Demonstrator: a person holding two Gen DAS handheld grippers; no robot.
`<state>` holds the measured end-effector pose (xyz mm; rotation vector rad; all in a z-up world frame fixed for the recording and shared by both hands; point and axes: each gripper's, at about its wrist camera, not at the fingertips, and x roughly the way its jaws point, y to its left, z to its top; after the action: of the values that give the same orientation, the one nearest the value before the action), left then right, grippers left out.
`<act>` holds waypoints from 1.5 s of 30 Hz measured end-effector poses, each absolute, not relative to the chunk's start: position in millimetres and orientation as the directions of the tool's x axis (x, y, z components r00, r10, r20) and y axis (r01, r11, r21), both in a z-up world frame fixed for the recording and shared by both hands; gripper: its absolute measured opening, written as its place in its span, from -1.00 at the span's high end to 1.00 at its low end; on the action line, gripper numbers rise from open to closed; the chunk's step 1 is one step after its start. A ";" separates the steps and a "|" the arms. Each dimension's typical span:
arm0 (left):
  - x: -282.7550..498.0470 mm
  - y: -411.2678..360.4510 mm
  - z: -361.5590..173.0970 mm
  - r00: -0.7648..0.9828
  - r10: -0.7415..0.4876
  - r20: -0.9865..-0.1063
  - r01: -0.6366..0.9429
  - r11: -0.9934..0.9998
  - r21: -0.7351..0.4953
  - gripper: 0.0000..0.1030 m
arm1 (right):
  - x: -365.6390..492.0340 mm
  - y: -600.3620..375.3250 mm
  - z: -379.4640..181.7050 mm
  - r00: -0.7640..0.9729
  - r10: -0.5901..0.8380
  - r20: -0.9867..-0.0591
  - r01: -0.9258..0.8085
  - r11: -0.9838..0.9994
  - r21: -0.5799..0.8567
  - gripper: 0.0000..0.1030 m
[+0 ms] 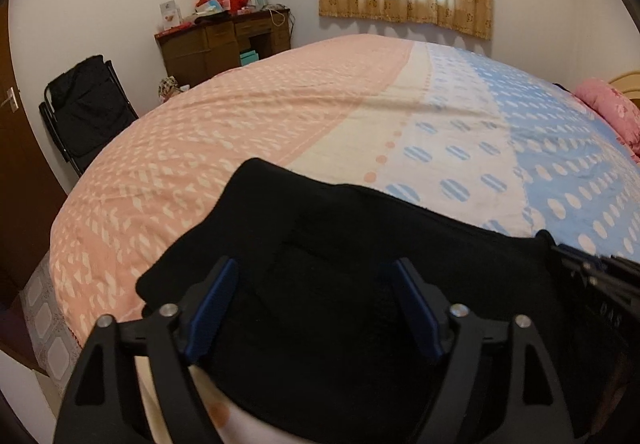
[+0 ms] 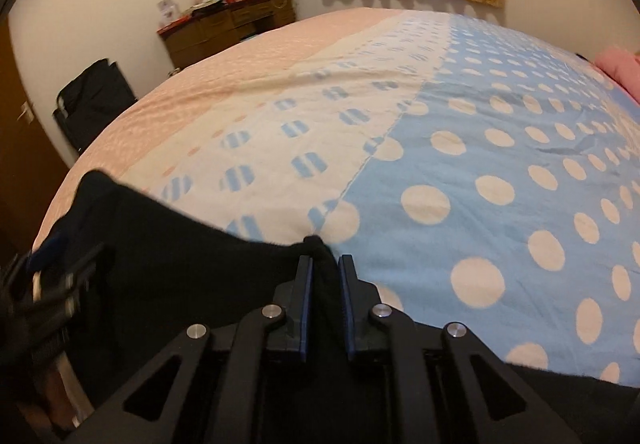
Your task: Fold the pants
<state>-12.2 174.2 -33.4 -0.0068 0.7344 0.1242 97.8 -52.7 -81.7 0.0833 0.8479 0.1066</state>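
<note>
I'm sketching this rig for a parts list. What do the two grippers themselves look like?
Both match: the left gripper and right gripper have matte black linkage arms with triangular cutouts, round silver pivot bolts, and ribbed dark blue pads lining each finger. No cables or sleeves show.

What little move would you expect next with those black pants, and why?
Probably the left gripper should close on the black pants. Its jaws stand open over the cloth, gripping nothing, while the right gripper already pinches an edge. Both holds seem needed before lifting the pants off the bedspread to fold.
</note>
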 end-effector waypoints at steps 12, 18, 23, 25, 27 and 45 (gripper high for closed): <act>-7.4 156.3 -41.8 0.728 0.192 -0.658 -0.132 0.981 0.140 -0.93 | -42.3 -209.3 10.7 0.884 -0.020 -0.467 0.189 0.929 0.318 -0.43; -3.4 152.4 -43.1 0.717 0.203 -0.667 -0.144 0.979 0.143 -0.96 | -181.6 -359.4 18.5 0.797 -0.389 -0.462 0.568 0.744 0.353 -0.40; 2.8 151.4 -42.0 0.694 0.204 -0.690 -0.150 0.979 0.139 -0.99 | -216.9 -448.1 13.4 0.682 -0.471 -0.559 0.689 0.670 0.276 -0.40; 4.9 151.8 -40.6 0.684 0.200 -0.701 -0.153 0.980 0.130 -0.99 | -211.4 -474.8 7.5 0.673 -0.434 -0.599 0.679 0.684 0.268 -0.40; 5.1 152.0 -39.5 0.676 0.198 -0.709 -0.160 0.980 0.121 -0.98 | -206.6 -493.1 0.2 0.683 -0.391 -0.617 0.653 0.705 0.276 -0.40; 6.0 137.1 -23.6 0.620 0.071 -0.781 -0.139 0.990 -0.020 -0.99 | -227.4 -482.7 63.4 0.796 -0.009 -0.605 0.449 0.680 0.580 0.68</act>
<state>6.0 137.1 -23.6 -0.0805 0.8944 0.1208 -227.4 -482.7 63.4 0.7906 0.6087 -0.2752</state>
